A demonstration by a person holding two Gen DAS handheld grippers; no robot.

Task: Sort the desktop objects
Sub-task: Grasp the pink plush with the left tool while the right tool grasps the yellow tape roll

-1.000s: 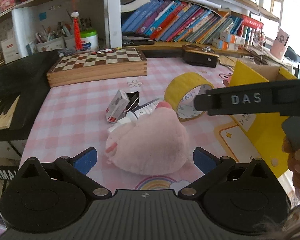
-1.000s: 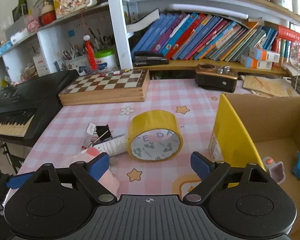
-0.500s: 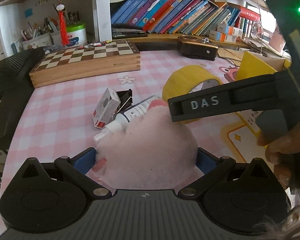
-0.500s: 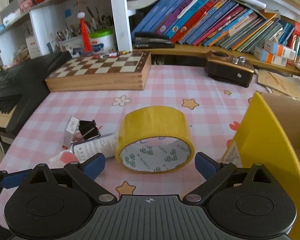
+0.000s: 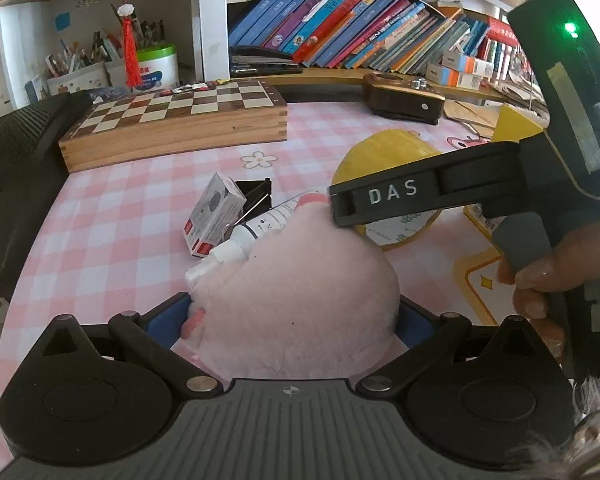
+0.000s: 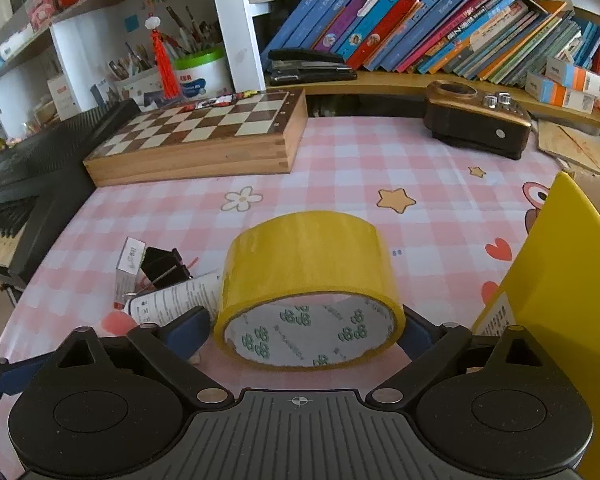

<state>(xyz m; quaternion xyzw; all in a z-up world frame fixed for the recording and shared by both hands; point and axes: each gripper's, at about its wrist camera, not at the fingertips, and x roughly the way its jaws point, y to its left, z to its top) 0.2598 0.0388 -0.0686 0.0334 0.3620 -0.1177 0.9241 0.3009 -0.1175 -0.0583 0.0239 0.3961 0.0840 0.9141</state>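
A pink plush toy (image 5: 300, 280) lies on the checked tablecloth, filling the gap between the blue pads of my left gripper (image 5: 290, 316). Those jaws stand wide and I see no squeeze on the plush. A yellow tape roll (image 6: 308, 256) stands on its edge between the pads of my right gripper (image 6: 306, 330). These jaws are closing, with the pads just beside the roll's rims. In the left wrist view, a black right finger (image 5: 392, 196) reaches across the tape roll (image 5: 384, 152), and a hand holds the grip.
A white spray bottle (image 5: 260, 224), a small box (image 5: 212, 216) and a black binder clip (image 5: 256, 196) lie just beyond the plush. A yellow cardboard box (image 6: 560, 280) stands at the right. Farther back sit a chessboard case (image 6: 204, 136), a brown radio (image 6: 476, 120) and a keyboard (image 5: 16, 168).
Both grippers came forward and down. The plush, earlier ahead of the left pads, now sits between them. The tape roll has come in between the right pads.
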